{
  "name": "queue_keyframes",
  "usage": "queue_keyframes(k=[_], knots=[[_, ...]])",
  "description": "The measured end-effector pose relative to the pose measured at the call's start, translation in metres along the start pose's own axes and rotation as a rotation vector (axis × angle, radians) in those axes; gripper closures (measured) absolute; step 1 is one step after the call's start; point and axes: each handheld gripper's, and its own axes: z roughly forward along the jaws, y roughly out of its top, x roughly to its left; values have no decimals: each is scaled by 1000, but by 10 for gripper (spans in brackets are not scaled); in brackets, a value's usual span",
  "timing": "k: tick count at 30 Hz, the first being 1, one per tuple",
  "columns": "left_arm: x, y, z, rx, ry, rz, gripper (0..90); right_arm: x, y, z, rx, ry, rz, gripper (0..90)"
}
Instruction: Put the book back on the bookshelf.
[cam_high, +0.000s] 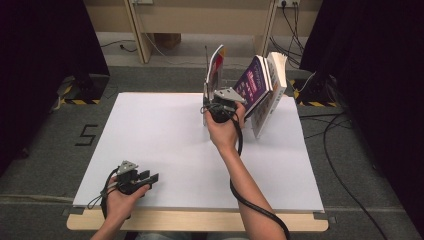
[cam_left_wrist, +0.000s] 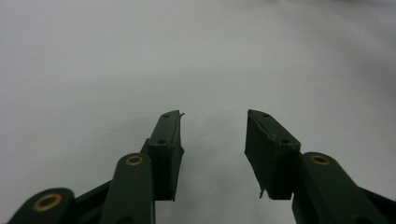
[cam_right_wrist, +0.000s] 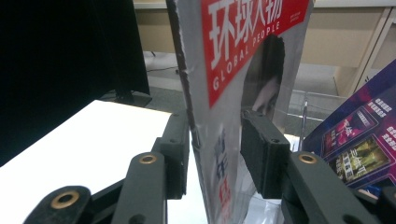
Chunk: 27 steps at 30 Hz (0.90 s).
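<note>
Step in hand looks like standing a magazine upright at the far side of the counter (cam_high: 150, 150), next to the books already leaning there

Right claw (cam_high: 216, 106) is up at the far middle of the counter with the "Global People" magazine (cam_right_wrist: 233, 70) between its jaws. The magazine stands upright on its lower edge, spine toward the left jaw. In the right gripper view the left pad sits touching or almost touching the spine, and the right pad (cam_right_wrist: 261, 154) stands off the cover with a visible gap. So jaws are about half open, thing between them but not clamped; looks like a release, or a loose hold at best

Purple book (cam_high: 255, 85) and a thicker white-paged book (cam_high: 272, 95) lean just to the right of the magazine, tilted; cannot tell if they touch it

Left claw (cam_high: 142, 178) rests low at the near left of the counter, jaws wide apart, nothing between them, bare white surface ahead

Next move, my guess: back the right claw straight off without dragging the spine; the magazine is thin and floppy, could tip or slump once support goes, so pull away slowly, maybe steady it against the books
</note>
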Motion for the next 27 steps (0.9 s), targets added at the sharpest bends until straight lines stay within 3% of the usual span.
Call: queue_keyframes(k=[27], knots=[[0, 0, 0, 0, 3, 1, 552, -7, -12, -22, -12, 13, -4, 619]])
